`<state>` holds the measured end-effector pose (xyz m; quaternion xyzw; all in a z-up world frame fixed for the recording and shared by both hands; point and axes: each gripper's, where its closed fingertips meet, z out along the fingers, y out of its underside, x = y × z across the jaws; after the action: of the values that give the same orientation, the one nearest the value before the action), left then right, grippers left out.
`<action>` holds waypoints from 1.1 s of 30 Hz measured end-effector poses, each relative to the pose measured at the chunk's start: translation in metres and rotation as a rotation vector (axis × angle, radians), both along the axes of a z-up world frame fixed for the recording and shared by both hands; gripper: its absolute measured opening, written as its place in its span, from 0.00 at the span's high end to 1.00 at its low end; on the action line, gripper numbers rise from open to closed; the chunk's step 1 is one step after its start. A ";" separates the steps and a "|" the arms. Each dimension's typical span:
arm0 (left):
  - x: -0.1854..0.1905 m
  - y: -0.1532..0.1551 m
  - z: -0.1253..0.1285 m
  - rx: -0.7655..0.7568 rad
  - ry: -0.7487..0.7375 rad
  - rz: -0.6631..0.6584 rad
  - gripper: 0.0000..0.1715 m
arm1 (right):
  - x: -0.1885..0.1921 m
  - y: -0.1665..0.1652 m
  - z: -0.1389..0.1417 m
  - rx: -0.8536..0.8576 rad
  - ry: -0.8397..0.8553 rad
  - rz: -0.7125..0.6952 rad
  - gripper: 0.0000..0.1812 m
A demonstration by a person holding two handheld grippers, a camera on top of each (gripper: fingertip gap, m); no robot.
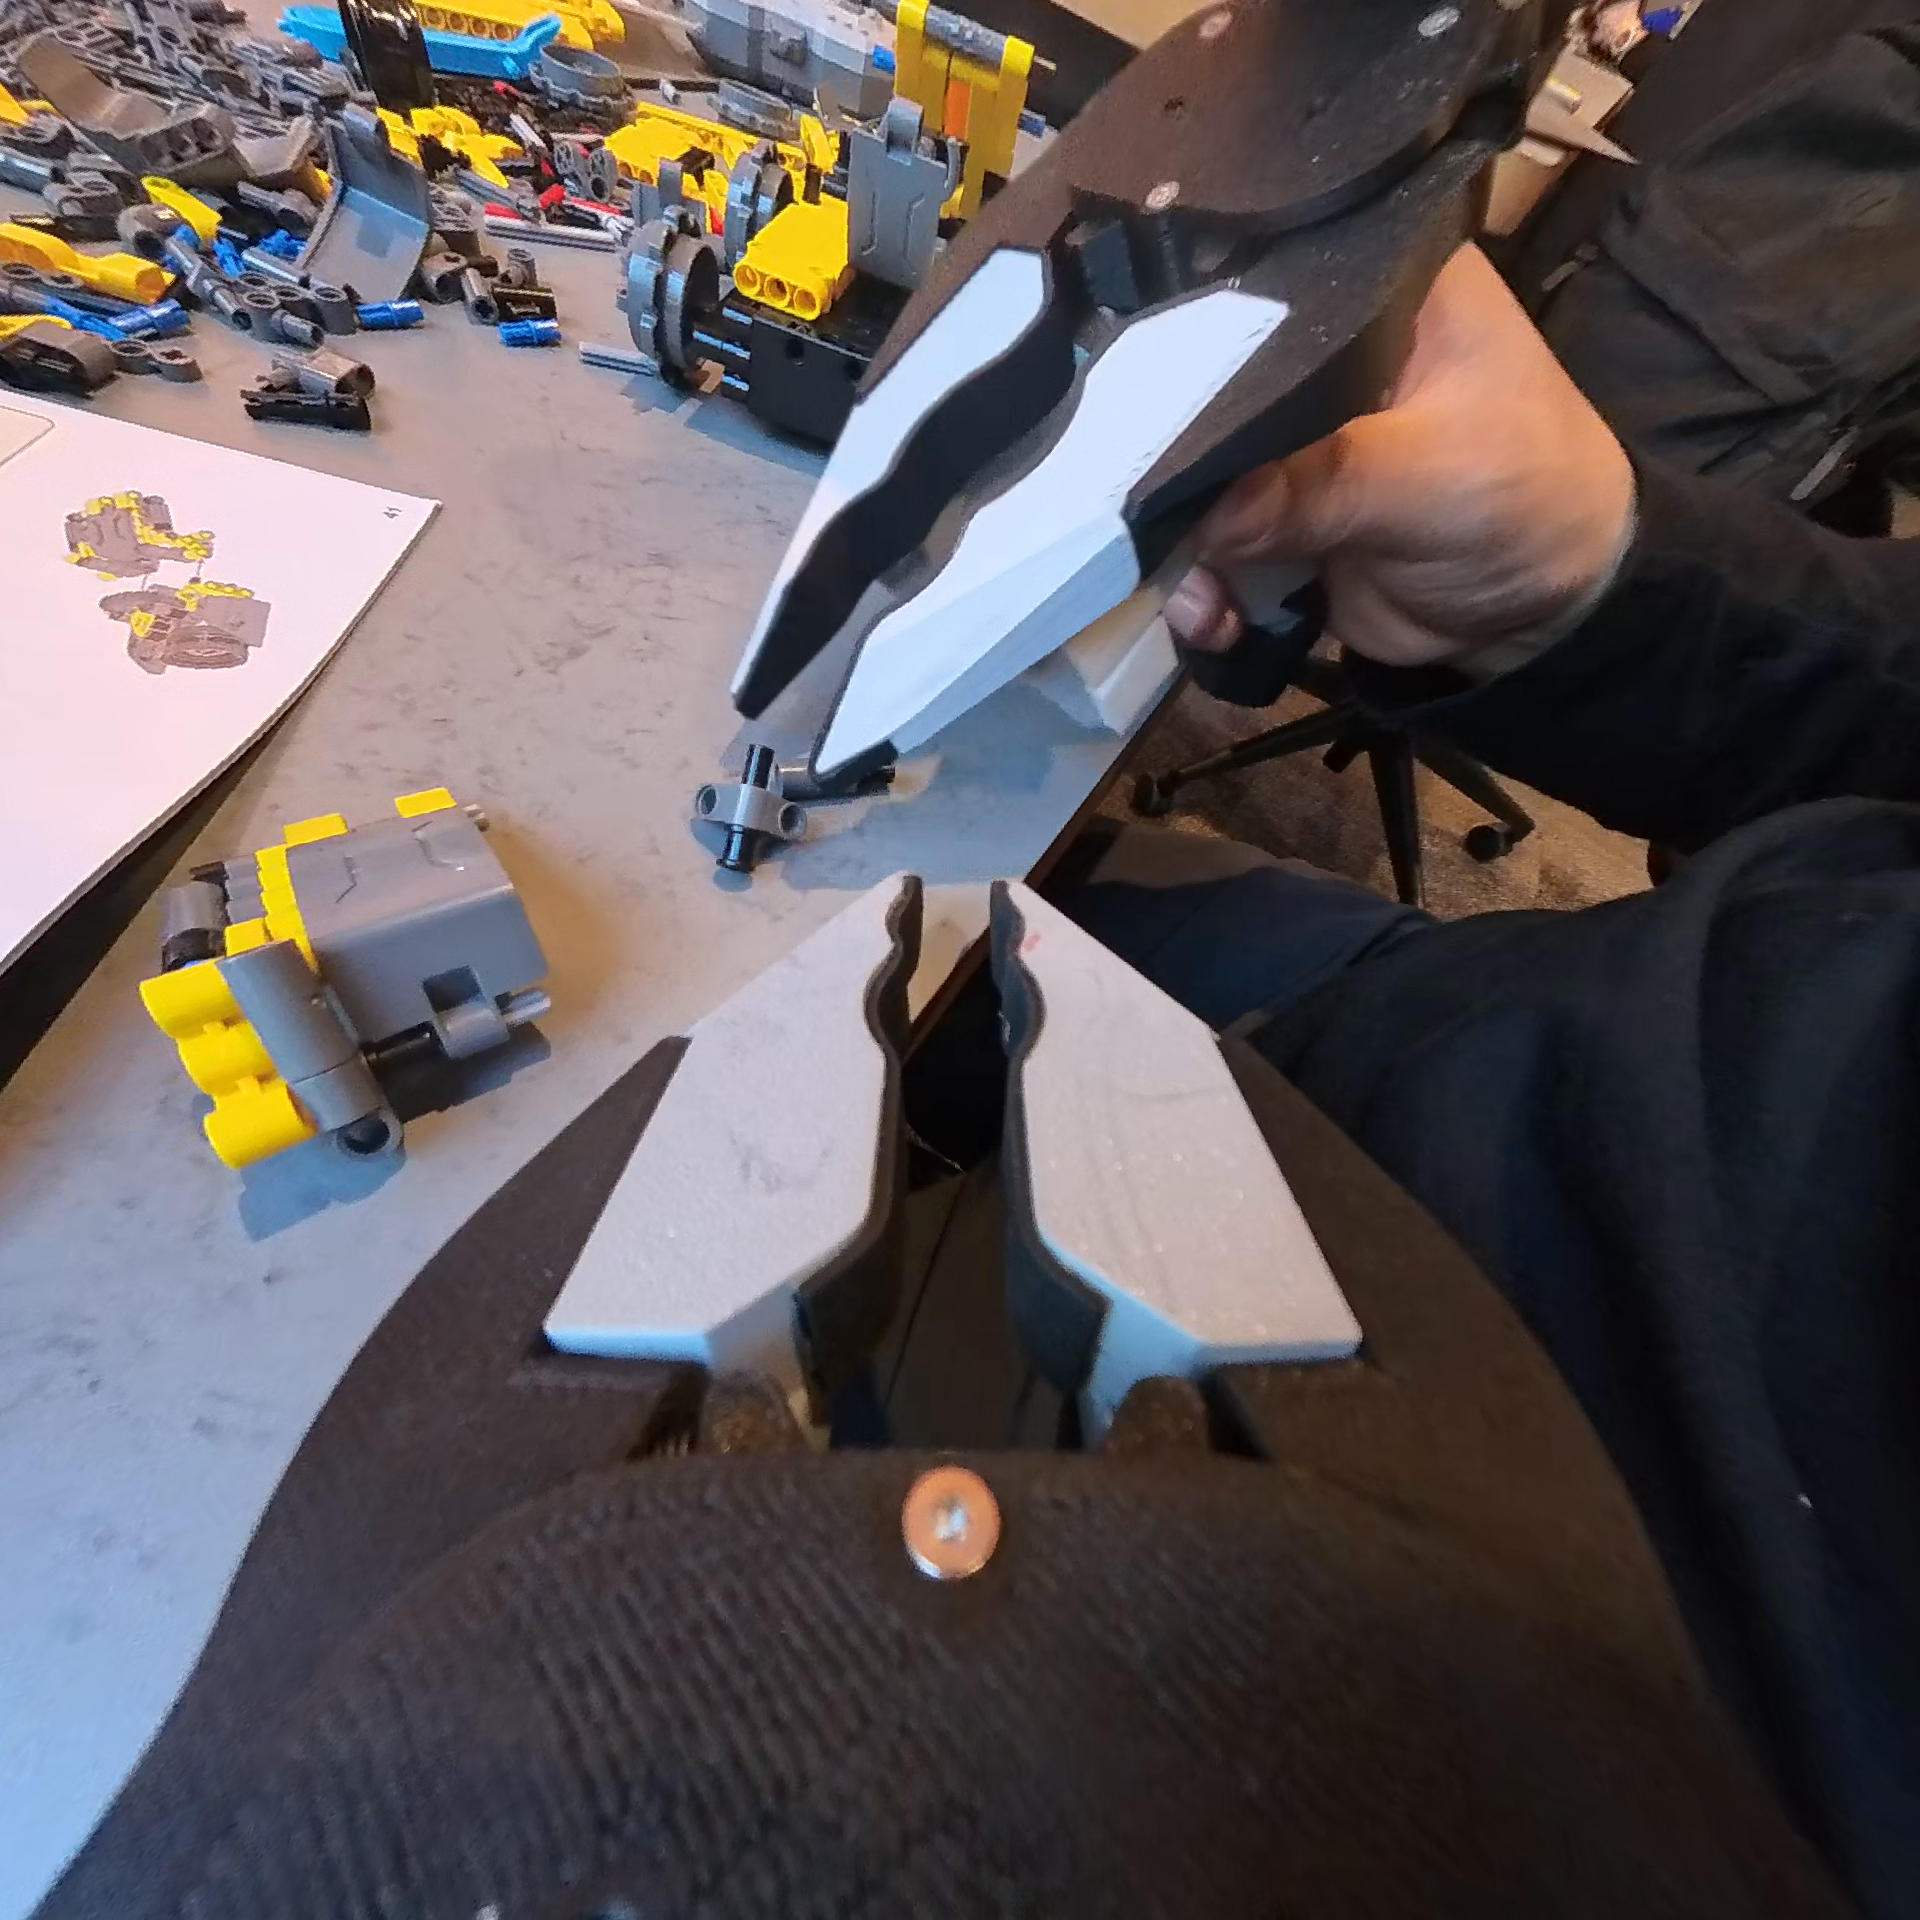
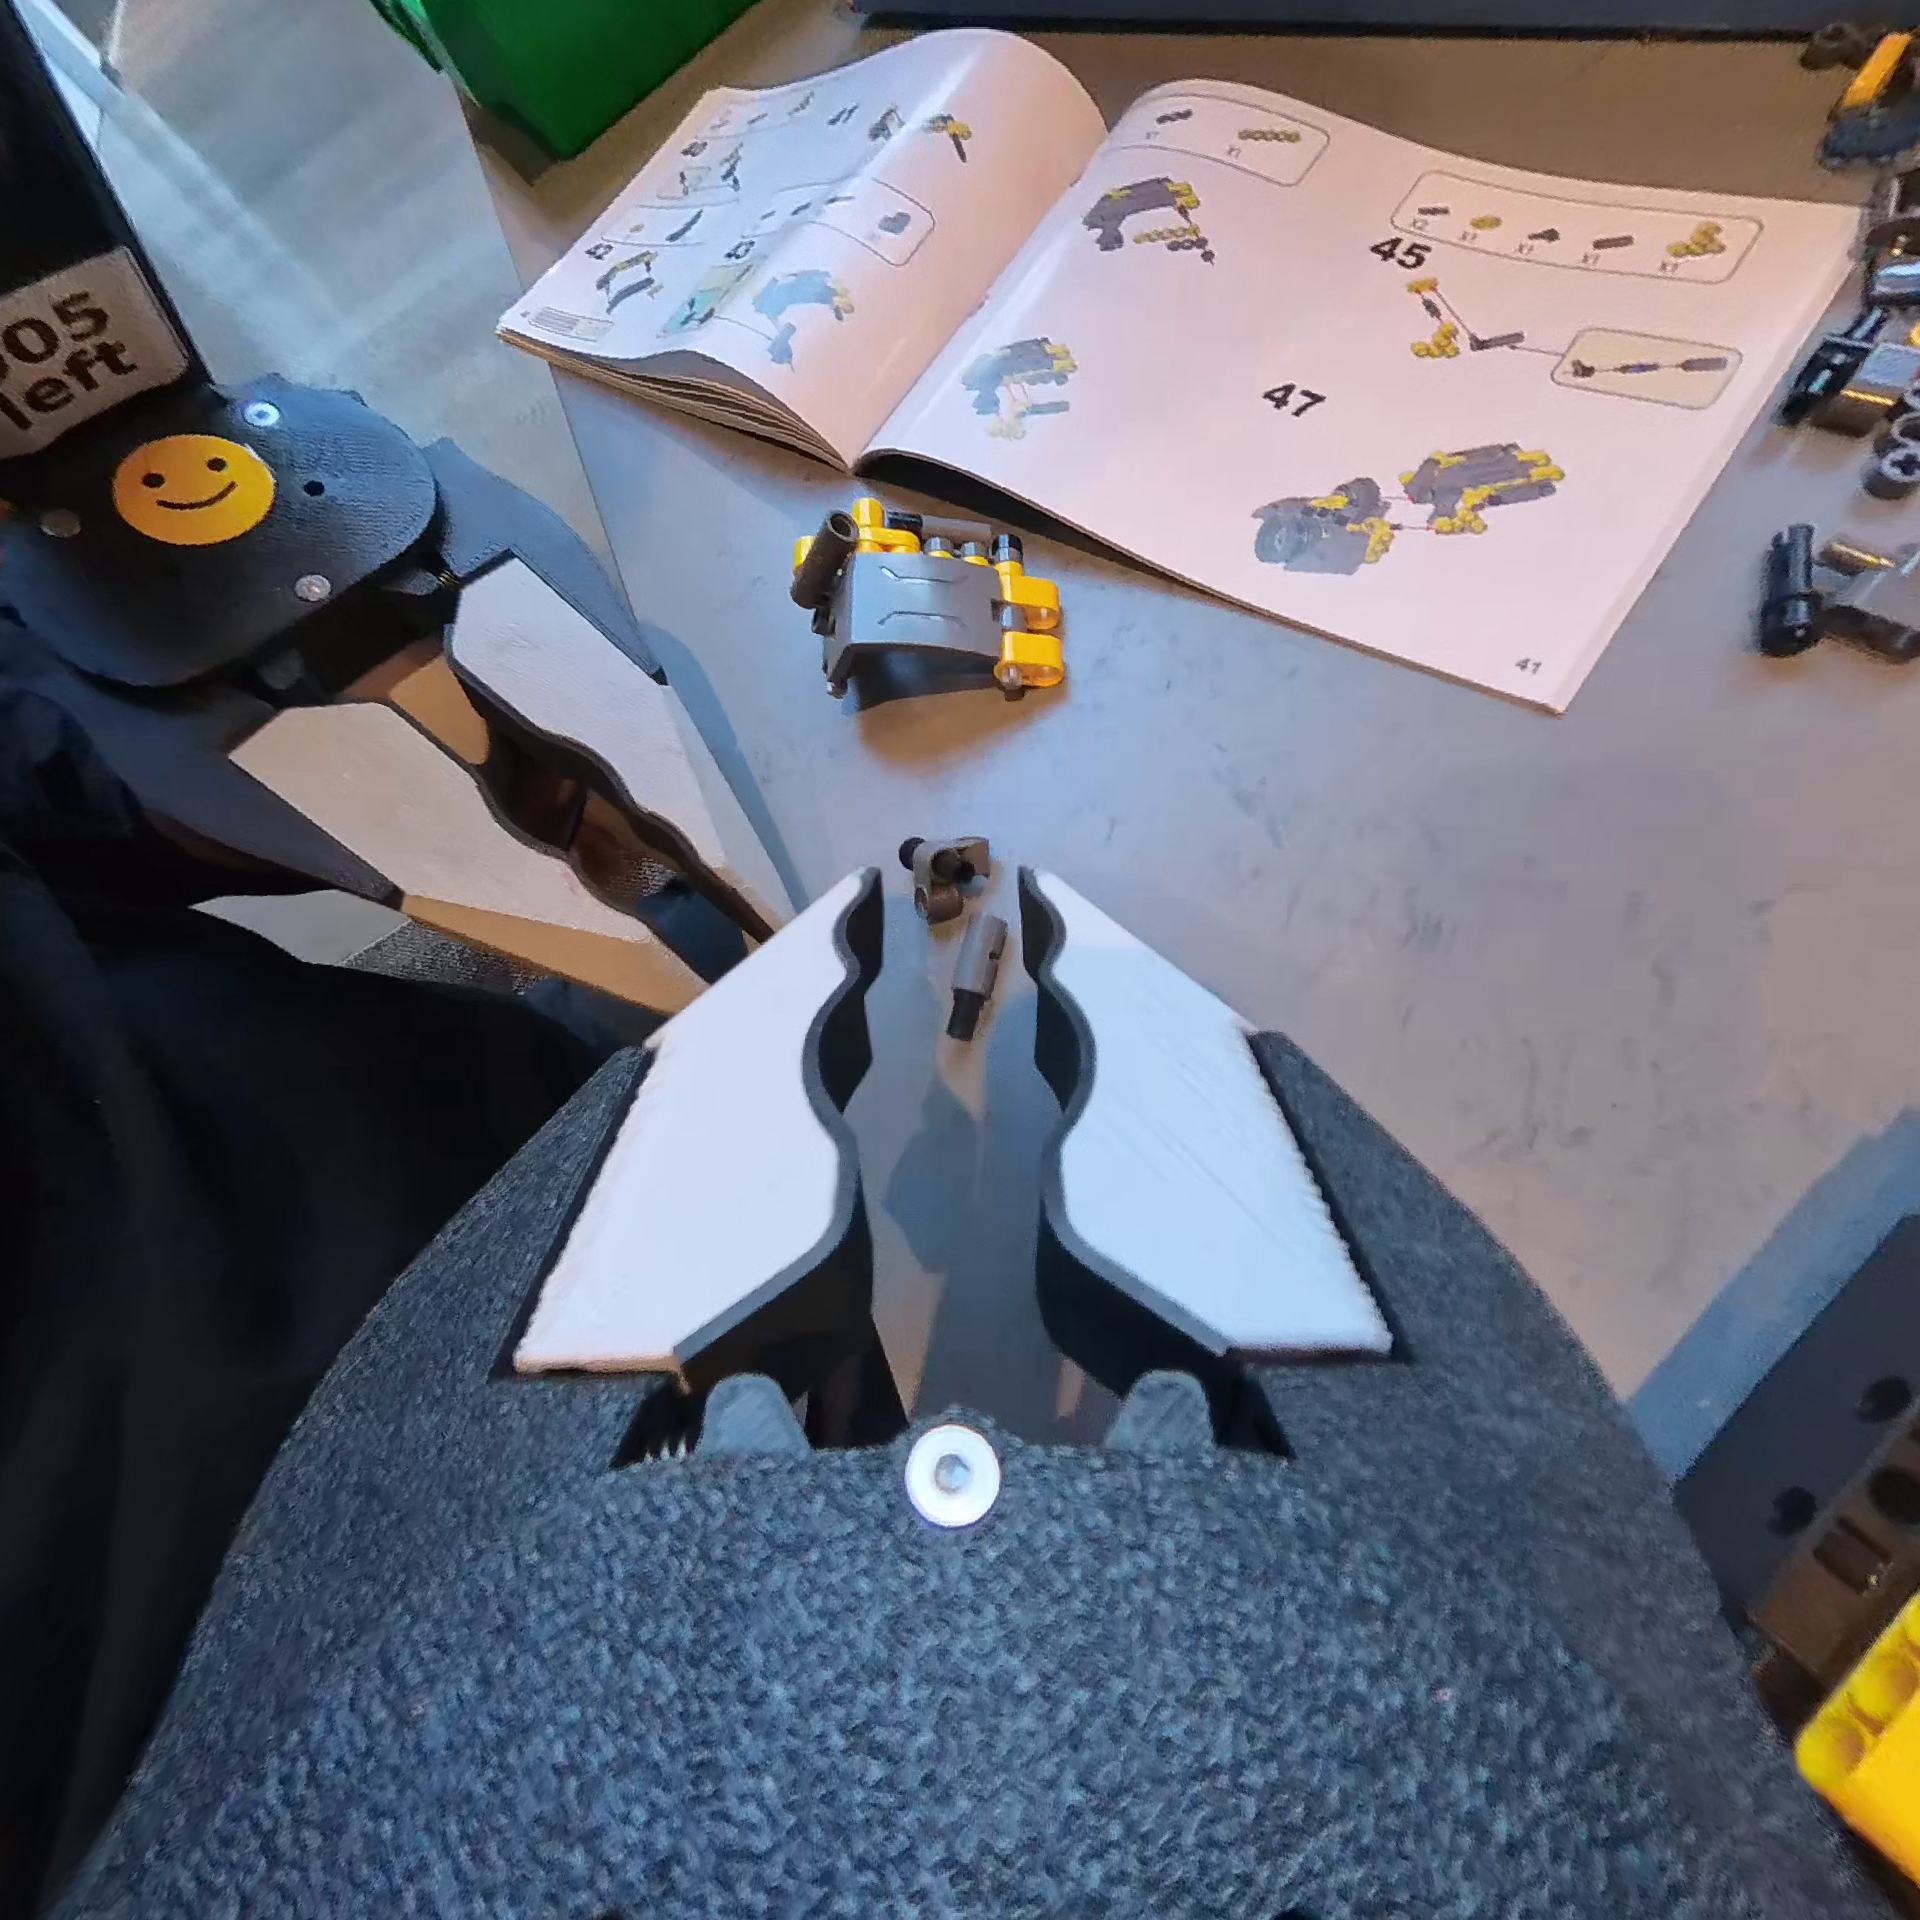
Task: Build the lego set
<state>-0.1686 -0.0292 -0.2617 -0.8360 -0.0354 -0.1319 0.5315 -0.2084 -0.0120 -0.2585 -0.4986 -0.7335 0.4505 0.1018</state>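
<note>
Right wrist view: right claw (image 2: pixel 948 883) parted, straddling grey connector (image 2: pixel 977 961).

Grey, scuffed tabletop (image 1: pixel 540 582) lit softly and evenly, with faint shadows. Beyond its edge, dark carpeted floor (image 1: pixel 1278 800) and the black wheeled base of an office chair (image 1: pixel 1382 769). At the far side, a pale grey panel (image 2: pixel 312 208) standing upright beside a green box (image 2: pixel 582 62).

Small connector piece (image 2: pixel 948 878) lies on table (image 2: pixel 1351 883) between right gripper (image 2: pixel 948 904) fingertips; brick sub-assembly (image 2: pixel 925 608) beyond it; open instruction booklet (image 2: pixel 1195 343) behind (loose parts (image 2: pixel 1849 436) at right).
</note>
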 end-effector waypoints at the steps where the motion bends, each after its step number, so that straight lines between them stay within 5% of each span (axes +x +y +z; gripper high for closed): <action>1: 0.000 0.000 0.000 -0.001 0.000 0.000 0.93 | -0.001 -0.001 0.001 -0.003 0.000 0.005 0.86; 21: -0.003 -0.002 0.003 0.009 0.005 0.012 0.94 | -0.001 -0.016 -0.013 0.093 -0.055 0.092 0.92; 33: -0.024 -0.013 0.019 0.045 0.092 0.075 0.90 | 0.015 -0.032 0.039 0.385 0.434 0.267 0.92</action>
<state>-0.1923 -0.0426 -0.2430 -0.8271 -0.0391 -0.0739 0.5558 -0.1932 -0.0444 -0.2196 -0.2618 -0.8253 0.4087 0.2885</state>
